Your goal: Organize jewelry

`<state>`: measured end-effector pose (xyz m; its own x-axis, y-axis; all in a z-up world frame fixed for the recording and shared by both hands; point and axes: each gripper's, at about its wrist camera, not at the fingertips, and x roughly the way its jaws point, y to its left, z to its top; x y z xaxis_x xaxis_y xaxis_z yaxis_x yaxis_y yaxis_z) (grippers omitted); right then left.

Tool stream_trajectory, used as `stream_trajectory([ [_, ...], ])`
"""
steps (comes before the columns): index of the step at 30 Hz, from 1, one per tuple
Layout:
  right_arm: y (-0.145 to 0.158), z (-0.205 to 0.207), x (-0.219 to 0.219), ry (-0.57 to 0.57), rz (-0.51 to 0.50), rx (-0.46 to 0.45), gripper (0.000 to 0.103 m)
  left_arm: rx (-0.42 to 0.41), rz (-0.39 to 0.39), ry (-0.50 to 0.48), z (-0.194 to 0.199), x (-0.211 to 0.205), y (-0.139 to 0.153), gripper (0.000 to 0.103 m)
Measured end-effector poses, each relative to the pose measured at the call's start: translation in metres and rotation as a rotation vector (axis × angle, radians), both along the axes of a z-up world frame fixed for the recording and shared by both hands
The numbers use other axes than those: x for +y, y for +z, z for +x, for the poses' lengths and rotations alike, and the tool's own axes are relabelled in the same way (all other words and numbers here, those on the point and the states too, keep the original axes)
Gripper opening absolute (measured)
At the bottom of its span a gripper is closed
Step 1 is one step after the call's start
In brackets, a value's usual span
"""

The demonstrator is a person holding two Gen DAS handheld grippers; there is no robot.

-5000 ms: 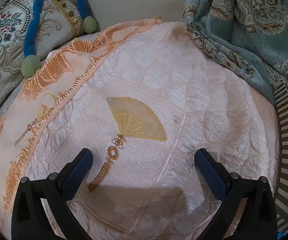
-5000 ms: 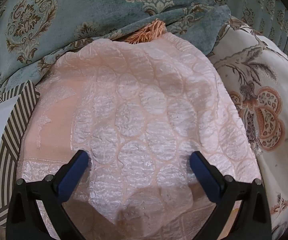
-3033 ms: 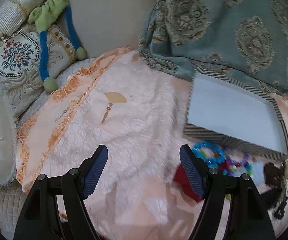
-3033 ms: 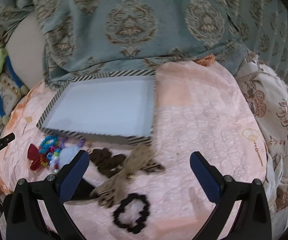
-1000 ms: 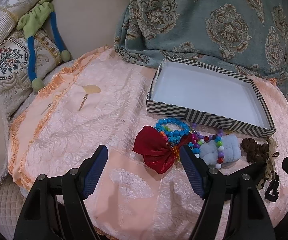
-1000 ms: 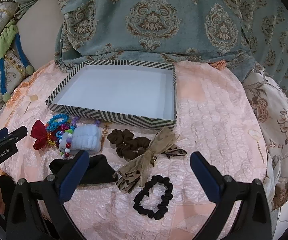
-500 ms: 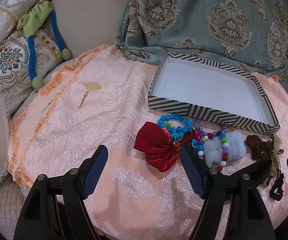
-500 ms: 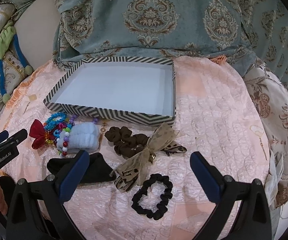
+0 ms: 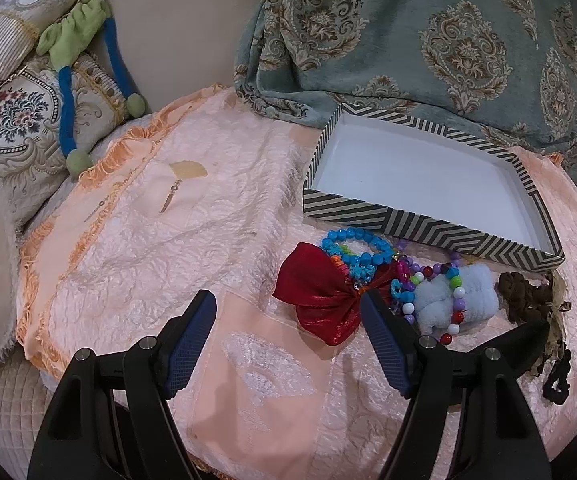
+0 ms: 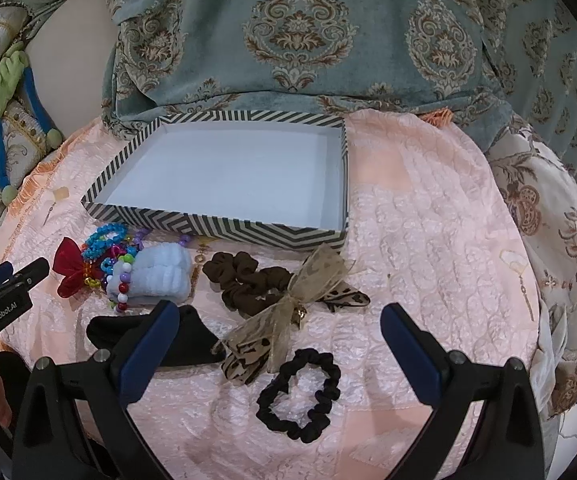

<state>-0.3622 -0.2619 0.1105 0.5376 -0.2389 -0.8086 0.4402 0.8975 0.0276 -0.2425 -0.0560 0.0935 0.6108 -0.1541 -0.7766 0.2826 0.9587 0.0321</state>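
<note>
A striped box [image 9: 416, 227] [image 10: 216, 222] with a white inside stands empty on the pink cloth. In front of it lie a red bow [image 9: 320, 296] [image 10: 68, 266], blue and multicolour bead bracelets [image 9: 354, 250] [image 10: 106, 240], a light blue scrunchie [image 9: 452, 298] [image 10: 160, 272], a brown scrunchie [image 10: 248, 282], a tan leopard bow [image 10: 288, 312], a black scrunchie [image 10: 298, 396] and a black piece [image 10: 186, 338]. My left gripper [image 9: 288, 328] is open and empty just before the red bow. My right gripper [image 10: 278, 350] is open and empty above the leopard bow and black scrunchie.
A teal patterned throw [image 10: 296, 36] rises behind the box. Embroidered cushions and a green and blue plush toy [image 9: 84, 52] lie at the left. A floral cushion [image 10: 560, 232] lies at the right. The cloth's fringed edge [image 9: 44, 272] drops off at the left.
Both grippers have drawn back and tilted down from the bare cloth, bringing the box and the accessories into view. In the last half second the views shifted only slightly.
</note>
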Motion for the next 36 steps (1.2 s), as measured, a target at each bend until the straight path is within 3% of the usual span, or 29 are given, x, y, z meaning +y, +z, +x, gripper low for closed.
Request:
stream_trajectory([
  [15, -0.002, -0.001, -0.004, 0.003, 0.000, 0.012, 0.102, 0.032, -0.017, 0.001, 0.006, 0.009, 0.001, 0.060],
  [36, 0.033, -0.015, -0.030, 0.004, -0.027, -0.034, 0.102, 0.057, -0.037, -0.009, 0.023, 0.047, 0.022, 0.060],
])
